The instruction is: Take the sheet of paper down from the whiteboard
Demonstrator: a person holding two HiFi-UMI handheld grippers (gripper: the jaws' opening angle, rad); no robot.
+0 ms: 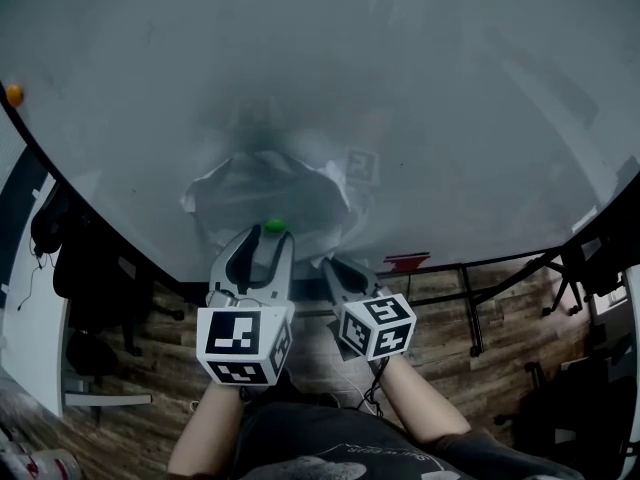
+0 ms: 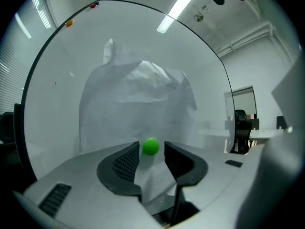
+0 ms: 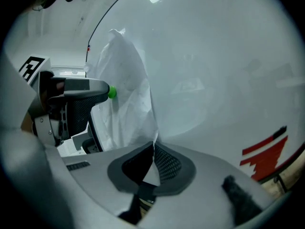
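A crumpled white sheet of paper (image 1: pixel 268 190) hangs against the large white whiteboard (image 1: pixel 470 108), bulging away from the board in the middle. A small round green magnet (image 2: pixel 151 146) sits on the sheet's lower part.

The left gripper (image 2: pixel 152 153) points at this magnet with its dark ribbed fingers (image 2: pixel 125 162) spread. The magnet shows in the gap between their tips, and neither pad presses on it.

Just to its right, the right gripper (image 3: pixel 154 150) has its fingers (image 3: pixel 167 164) pressed together on the sheet's lower right edge. A thin fold of paper is pinched between the pads and rises out of them towards the board.

A small orange magnet (image 1: pixel 13 95) sits far off at the board's left edge. A red printed mark (image 3: pixel 265 153) lies low on the board, right of the grippers.
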